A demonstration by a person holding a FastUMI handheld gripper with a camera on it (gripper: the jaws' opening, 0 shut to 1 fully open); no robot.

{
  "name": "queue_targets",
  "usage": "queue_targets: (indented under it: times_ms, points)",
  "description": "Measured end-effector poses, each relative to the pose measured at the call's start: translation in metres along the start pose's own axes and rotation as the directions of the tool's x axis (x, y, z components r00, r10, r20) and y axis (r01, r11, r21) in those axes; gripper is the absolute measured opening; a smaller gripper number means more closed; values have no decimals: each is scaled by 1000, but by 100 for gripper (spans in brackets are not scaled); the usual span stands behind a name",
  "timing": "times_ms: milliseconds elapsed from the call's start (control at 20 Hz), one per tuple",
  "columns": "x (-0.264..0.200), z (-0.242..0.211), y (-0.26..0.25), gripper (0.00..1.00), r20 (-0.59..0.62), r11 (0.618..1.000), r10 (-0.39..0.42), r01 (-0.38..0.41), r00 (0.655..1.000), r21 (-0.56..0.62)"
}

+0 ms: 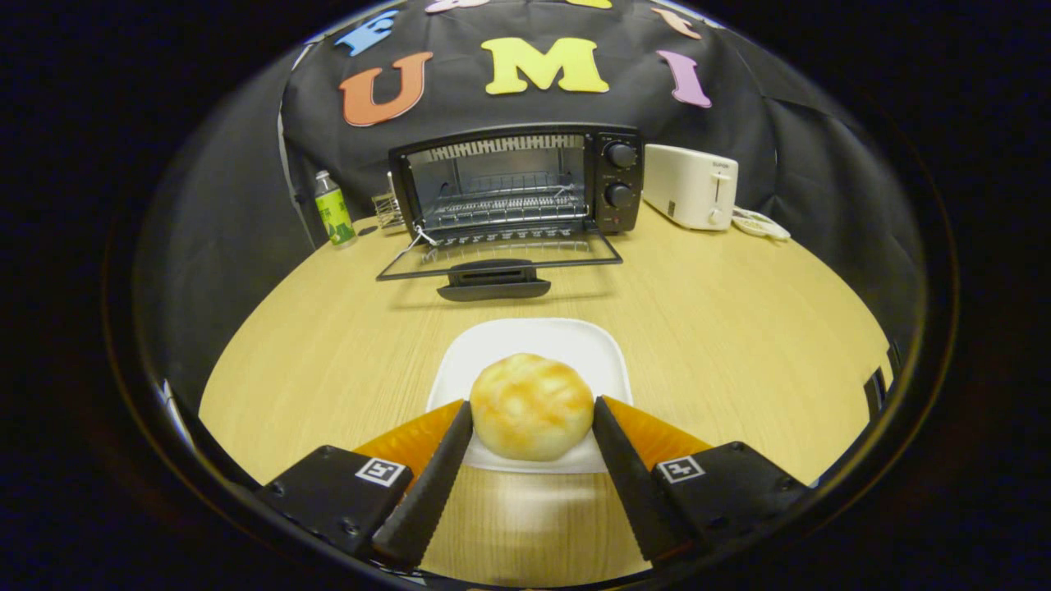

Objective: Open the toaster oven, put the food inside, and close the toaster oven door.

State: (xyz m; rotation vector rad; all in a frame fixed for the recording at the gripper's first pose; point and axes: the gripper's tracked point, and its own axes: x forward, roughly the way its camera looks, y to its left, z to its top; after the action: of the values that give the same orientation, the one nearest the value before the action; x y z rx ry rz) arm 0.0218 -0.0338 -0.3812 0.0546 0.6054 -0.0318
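The gripper (532, 410) stands wide, its two fingers (443, 460) flanking a round golden bun (531, 405), the tips close at either side of it, though whether they press on it I cannot tell; the bun sits on a white plate (493, 345) lying on the pale wooden table (722, 328); beyond the plate stands the black toaster oven (516, 182), its glass door (498, 259) folded down flat toward the plate, the wire rack inside bare; a green-labelled bottle (334, 210) stands left of the oven, a white toaster (690, 185) to its right.
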Motion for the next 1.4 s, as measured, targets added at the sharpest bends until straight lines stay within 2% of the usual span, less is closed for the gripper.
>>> queue_targets:
  times_ms: [300, 350, 550, 800, 1000, 1200, 1400]
  points:
    - [2, 1, 1, 93, 19, 1000, 11, -11, 1000, -4]
    - [2, 1, 2, 90, 17, 1000, 19, -19, 1000, 16]
    - [-10, 24, 0, 86, 65, 992, 55, -62, 996, 112]
    - [-24, 57, 7, 84, 104, 959, 128, -149, 986, 241]
    - [-25, 82, 16, 84, 141, 908, 189, -228, 972, 352]
    - [-8, 111, 26, 84, 172, 815, 264, -315, 949, 486]
    - [24, 142, 33, 84, 210, 773, 293, -361, 933, 521]
